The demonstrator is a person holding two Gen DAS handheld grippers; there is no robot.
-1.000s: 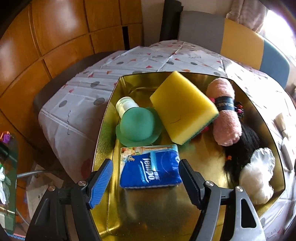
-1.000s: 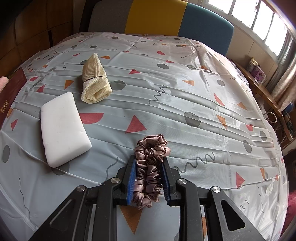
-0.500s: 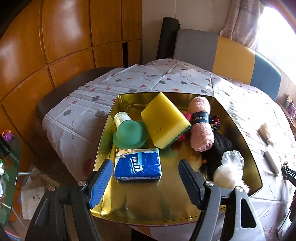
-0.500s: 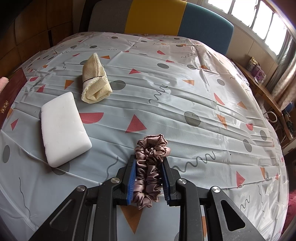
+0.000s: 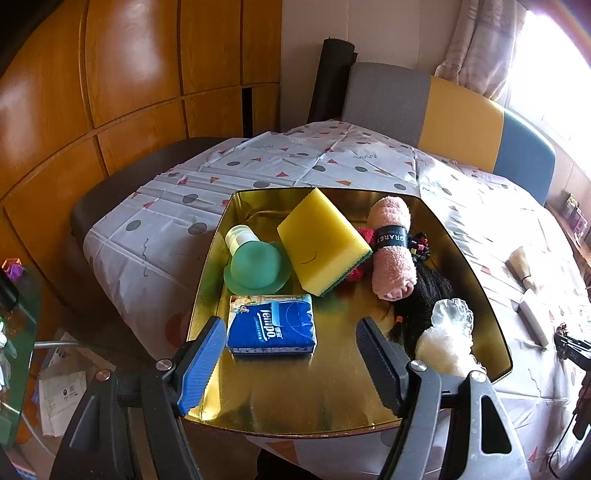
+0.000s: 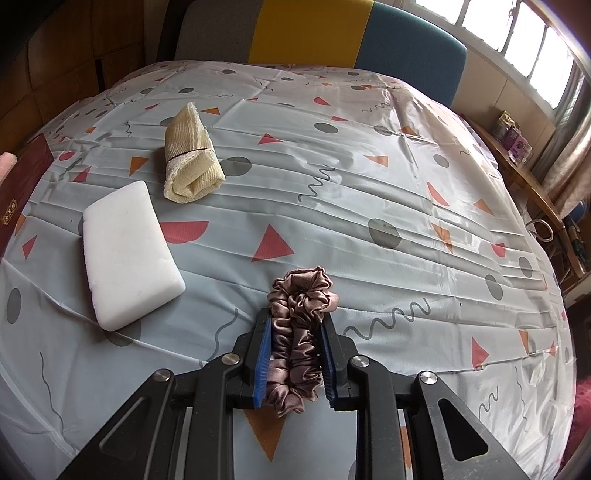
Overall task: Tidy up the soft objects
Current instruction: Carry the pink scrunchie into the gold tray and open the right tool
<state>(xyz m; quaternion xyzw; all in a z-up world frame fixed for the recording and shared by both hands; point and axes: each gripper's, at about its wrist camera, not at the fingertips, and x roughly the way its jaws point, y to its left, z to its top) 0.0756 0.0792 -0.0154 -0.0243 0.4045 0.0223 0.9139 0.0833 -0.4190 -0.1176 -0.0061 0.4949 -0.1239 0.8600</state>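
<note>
A gold tray [image 5: 332, 398] on the table holds a blue tissue pack [image 5: 272, 328], a yellow sponge [image 5: 321, 240], a green hat-shaped item [image 5: 256, 266], a pink rolled towel [image 5: 392, 247], a black hairpiece [image 5: 424, 291] and a white puff [image 5: 447, 336]. My left gripper [image 5: 291, 332] is open and empty, above the tray's near edge. My right gripper [image 6: 297, 325] is shut on a mauve satin scrunchie [image 6: 299, 321] at the tablecloth. A white sponge block [image 6: 127, 251] and a cream rolled cloth [image 6: 190, 162] lie to its left.
The patterned tablecloth [image 6: 369, 184] covers a round table. A multicoloured chair back [image 6: 314, 33] stands behind it. Wooden panels [image 5: 129, 81] line the left wall. The tray's dark red outer side [image 6: 22, 184] shows at the right wrist view's left edge.
My left gripper has pulled back and up from the tray, still open, leaving the tissue pack in it. My right gripper has stayed still, shut on the scrunchie.
</note>
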